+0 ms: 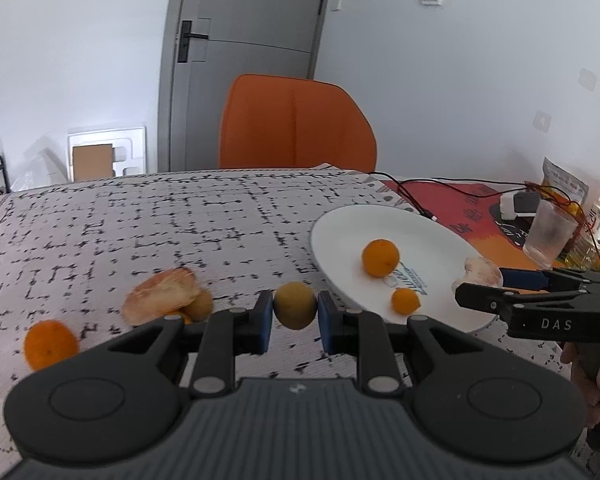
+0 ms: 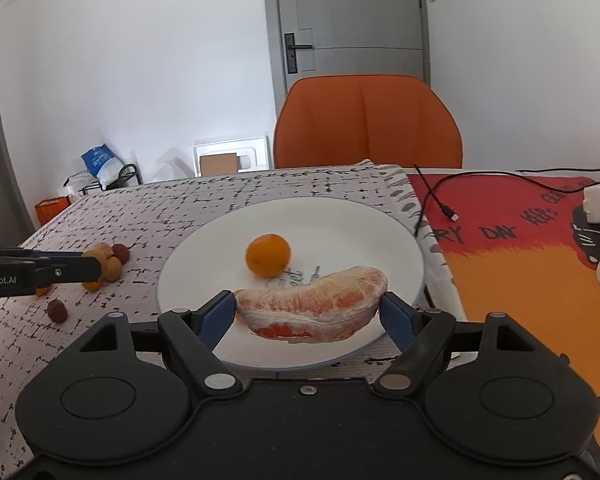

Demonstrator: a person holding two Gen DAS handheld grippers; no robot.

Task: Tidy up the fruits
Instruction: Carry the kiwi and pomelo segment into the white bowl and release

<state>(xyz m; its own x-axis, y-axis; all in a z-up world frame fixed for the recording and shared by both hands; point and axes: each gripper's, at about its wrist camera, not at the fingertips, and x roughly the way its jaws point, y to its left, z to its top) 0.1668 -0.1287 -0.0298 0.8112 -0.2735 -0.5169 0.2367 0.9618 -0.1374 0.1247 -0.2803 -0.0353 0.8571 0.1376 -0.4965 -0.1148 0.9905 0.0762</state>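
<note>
The left tongs are pinching a small yellow-brown fruit above the bench, beside the white plate. The right tongs, lettered "DAS", are gripping a peeled pomelo segment over that plate. The left tool is reading "nRobot.AI"; the red mat is showing "DAY".

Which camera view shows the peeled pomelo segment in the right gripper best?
The right wrist view: the pomelo segment fills the centre, held between the blue fingers above the white plate. The left wrist view shows only its pale end at the right gripper.
</note>
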